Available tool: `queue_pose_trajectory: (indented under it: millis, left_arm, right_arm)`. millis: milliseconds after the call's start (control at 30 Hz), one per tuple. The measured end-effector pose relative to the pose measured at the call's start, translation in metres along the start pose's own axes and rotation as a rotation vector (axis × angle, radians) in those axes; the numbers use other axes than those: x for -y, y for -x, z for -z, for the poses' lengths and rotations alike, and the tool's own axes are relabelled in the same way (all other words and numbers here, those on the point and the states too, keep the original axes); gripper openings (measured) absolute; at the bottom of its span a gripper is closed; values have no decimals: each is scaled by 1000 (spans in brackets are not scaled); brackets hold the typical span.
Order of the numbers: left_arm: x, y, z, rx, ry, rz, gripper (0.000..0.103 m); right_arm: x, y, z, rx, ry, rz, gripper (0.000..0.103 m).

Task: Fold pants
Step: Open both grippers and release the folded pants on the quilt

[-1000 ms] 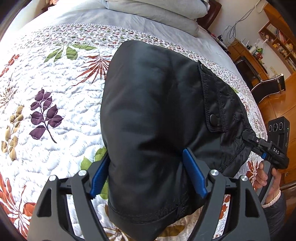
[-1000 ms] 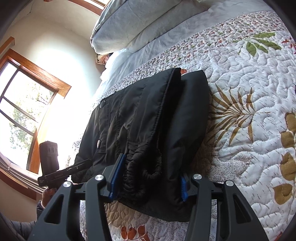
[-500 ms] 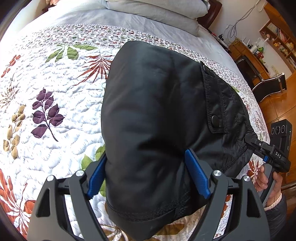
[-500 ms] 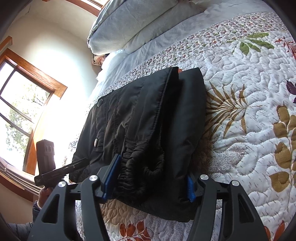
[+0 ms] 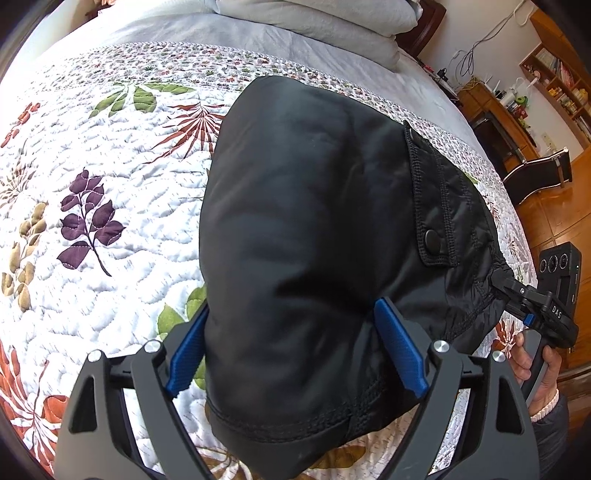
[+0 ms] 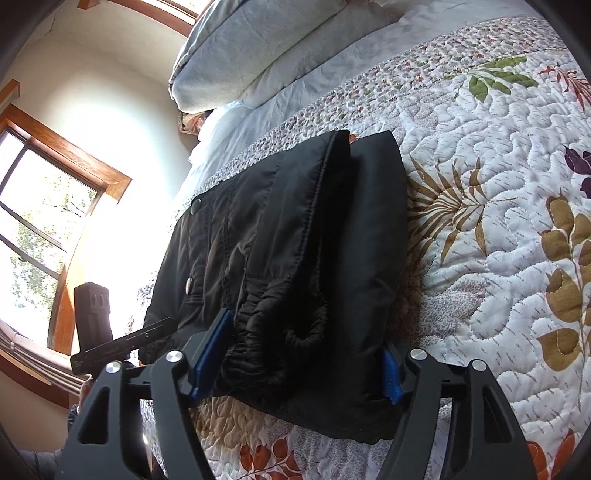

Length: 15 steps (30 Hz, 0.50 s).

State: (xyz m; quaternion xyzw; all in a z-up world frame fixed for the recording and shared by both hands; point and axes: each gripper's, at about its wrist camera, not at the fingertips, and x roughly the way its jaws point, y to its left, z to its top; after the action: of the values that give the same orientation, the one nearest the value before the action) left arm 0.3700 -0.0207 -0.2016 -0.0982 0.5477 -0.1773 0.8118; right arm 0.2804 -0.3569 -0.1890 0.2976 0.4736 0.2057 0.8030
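Note:
The black padded pants (image 5: 314, 229) lie folded into a thick bundle on the floral quilt (image 5: 92, 184). My left gripper (image 5: 295, 350) is open, with its blue pads either side of the bundle's near hem end. My right gripper (image 6: 299, 358) is open too, and straddles the elastic waistband end (image 6: 280, 325) of the same pants (image 6: 295, 229). The right gripper also shows in the left wrist view (image 5: 532, 310), at the bundle's right corner. The left gripper shows in the right wrist view (image 6: 122, 339), at the left.
Grey pillows (image 5: 314, 22) are stacked at the head of the bed. A wooden cabinet and shelves (image 5: 517, 99) and a dark chair (image 5: 535, 177) stand beyond the bed's right side. A wood-framed window (image 6: 44, 206) is on the other side.
Both grippers have drawn back slightly along the bundle, jaws a little wider. The pants stay flat on the quilt.

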Motion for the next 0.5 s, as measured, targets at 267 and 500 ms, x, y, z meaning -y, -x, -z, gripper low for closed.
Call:
queue_pose_trajectory:
  millis: [267,500]
  left_arm:
    - [-7,16,9,11,-10,-27,88]
    - [-16,33,21,18,-1,-39,90]
  right_arm:
    - [5,19,9,22,-19,15,83]
    - [2,45,21,44,5,53,83]
